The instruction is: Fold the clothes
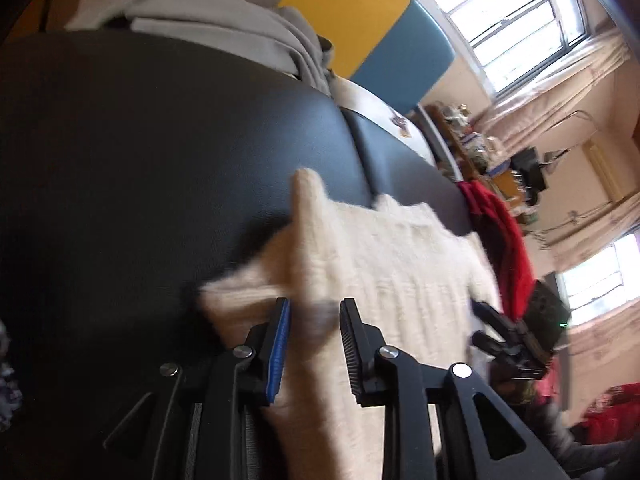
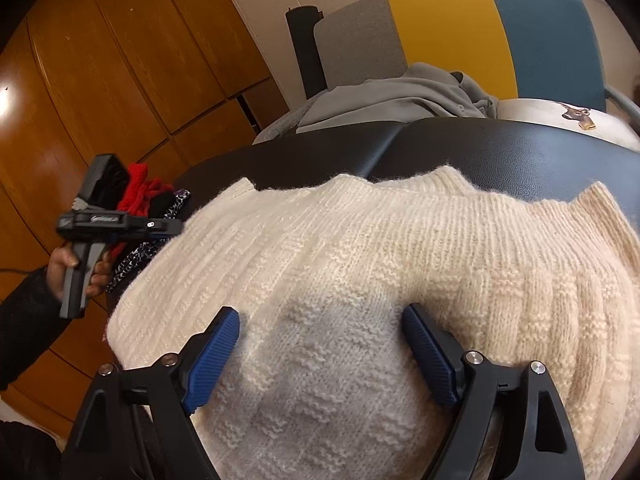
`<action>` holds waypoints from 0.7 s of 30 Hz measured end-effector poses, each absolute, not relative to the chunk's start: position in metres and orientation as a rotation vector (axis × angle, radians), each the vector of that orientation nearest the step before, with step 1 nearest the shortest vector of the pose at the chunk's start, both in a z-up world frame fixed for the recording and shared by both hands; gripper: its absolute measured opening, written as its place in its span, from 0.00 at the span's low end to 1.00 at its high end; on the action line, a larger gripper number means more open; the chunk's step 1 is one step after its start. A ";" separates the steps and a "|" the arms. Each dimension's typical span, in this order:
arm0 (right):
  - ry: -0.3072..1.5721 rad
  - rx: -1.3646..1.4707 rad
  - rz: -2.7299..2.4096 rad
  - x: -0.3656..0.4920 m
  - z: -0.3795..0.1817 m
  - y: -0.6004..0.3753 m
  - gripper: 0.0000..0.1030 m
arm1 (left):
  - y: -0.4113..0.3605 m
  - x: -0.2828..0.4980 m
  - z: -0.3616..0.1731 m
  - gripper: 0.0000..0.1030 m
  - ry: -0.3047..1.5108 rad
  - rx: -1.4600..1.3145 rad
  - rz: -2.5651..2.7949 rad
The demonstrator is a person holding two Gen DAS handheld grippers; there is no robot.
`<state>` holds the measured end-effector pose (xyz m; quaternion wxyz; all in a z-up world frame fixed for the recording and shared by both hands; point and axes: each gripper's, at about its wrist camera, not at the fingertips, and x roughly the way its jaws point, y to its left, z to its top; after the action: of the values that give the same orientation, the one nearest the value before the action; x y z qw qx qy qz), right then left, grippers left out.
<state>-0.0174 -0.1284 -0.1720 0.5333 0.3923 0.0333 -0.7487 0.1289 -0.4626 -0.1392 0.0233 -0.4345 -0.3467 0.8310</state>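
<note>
Indoors: cream sweater on black padded table (window behind); both claws open, empty.

One cream knitted sweater lies on one black padded tabletop. One grey garment sits at the far edge. One heap of red, black and patterned clothes is at the left. Two hand-held grippers: left hand-held gripper, right hand-held gripper. One chair with grey, yellow and blue panels.
</note>
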 end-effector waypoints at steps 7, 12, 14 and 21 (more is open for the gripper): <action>0.087 0.932 -1.777 -0.017 -0.171 -0.129 0.87 | -0.447 0.141 -0.130 0.05 -1.020 -1.316 2.646; 0.117 0.933 -1.781 -0.013 -0.171 -0.134 0.91 | -0.455 0.147 -0.156 0.05 -1.033 -1.475 2.665; 0.154 0.933 -1.790 -0.010 -0.171 -0.139 0.95 | -0.454 0.146 -0.146 0.07 -1.051 -1.463 2.705; 0.067 1.023 -1.811 -0.021 -0.150 -0.140 0.94 | -0.430 0.138 -0.077 0.19 -0.825 -1.300 2.743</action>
<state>-0.0205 -0.1396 -0.1499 0.5056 0.4242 0.0278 -0.7508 0.1384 -0.4305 -0.0769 -0.0023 -0.4132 -0.2624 0.8720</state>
